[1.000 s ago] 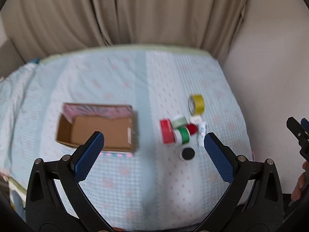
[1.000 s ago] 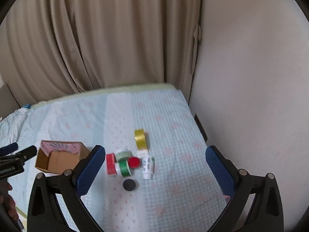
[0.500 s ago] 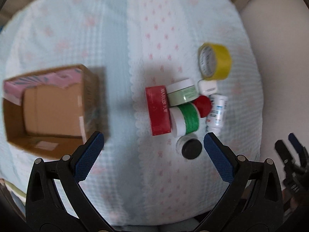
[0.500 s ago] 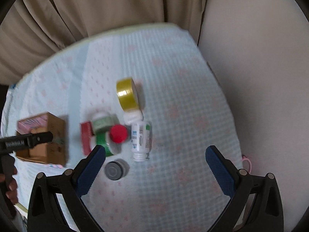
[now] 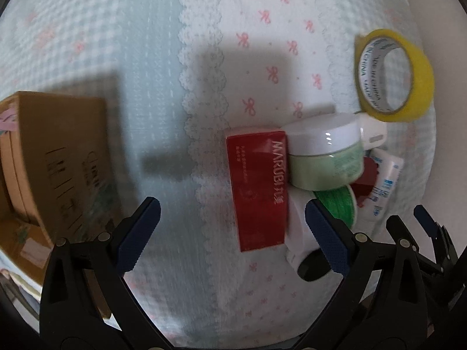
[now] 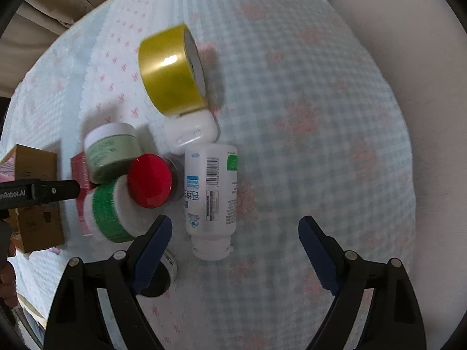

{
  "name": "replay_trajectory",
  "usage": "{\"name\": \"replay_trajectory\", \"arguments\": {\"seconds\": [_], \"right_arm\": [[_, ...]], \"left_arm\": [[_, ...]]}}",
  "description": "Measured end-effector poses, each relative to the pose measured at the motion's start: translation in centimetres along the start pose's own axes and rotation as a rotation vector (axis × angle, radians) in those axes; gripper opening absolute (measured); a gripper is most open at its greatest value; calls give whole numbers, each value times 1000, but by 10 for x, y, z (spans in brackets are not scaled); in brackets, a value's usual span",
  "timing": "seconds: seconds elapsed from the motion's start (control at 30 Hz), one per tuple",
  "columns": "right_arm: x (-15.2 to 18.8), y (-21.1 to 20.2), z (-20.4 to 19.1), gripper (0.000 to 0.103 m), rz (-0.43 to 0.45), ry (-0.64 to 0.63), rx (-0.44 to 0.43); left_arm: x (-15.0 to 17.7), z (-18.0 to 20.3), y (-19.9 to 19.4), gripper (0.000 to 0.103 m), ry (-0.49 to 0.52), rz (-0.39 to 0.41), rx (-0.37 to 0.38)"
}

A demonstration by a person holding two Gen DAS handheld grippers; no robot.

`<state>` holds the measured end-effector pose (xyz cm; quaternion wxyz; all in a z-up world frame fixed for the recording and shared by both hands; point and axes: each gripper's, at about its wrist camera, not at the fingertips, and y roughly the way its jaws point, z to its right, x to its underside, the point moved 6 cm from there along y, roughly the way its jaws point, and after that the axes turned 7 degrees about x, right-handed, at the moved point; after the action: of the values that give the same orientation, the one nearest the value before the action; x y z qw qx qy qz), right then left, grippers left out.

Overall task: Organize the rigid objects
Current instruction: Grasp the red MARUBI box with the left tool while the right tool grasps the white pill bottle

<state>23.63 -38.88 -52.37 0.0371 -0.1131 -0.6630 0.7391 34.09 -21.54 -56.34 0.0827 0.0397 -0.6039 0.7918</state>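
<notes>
Left wrist view: both my claws hang wide open above the clutter, nothing picked yet.

My left gripper [image 5: 232, 229] holds nothing, its pads spread either side of the red carton [image 5: 258, 188], which lies flat on the checked bedspread [image 5: 151, 67], touching the green-tinted jar [image 5: 325, 153] on its right. Right of those sit a red-capped jar [image 6: 150, 183], a white pill bottle [image 6: 211, 192] on its side, and, farther off, a yellow tape roll [image 5: 394, 75]. The cardboard box [image 5: 55, 157] waits well apart on the left. My right gripper [image 6: 235, 252] is equally spread and empty, near the bottle's neck. I judge this the approach to a first pick; next I must lower squarely and close on one item only.
</notes>
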Motion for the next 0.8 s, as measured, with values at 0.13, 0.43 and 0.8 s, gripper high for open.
{"name": "replay_trajectory", "arguments": {"seconds": [0.13, 0.43, 0.8], "right_arm": [[-2, 14, -5, 82, -22, -9, -1], [-7, 47, -19, 71, -63, -29, -6], [-18, 69, -43, 47, -99, -42, -10]], "left_arm": [[-7, -3, 14, 97, -14, -14, -1], [-17, 4, 51, 77, 5, -79, -12], [-11, 20, 73, 42, 48, -52, -69]]}}
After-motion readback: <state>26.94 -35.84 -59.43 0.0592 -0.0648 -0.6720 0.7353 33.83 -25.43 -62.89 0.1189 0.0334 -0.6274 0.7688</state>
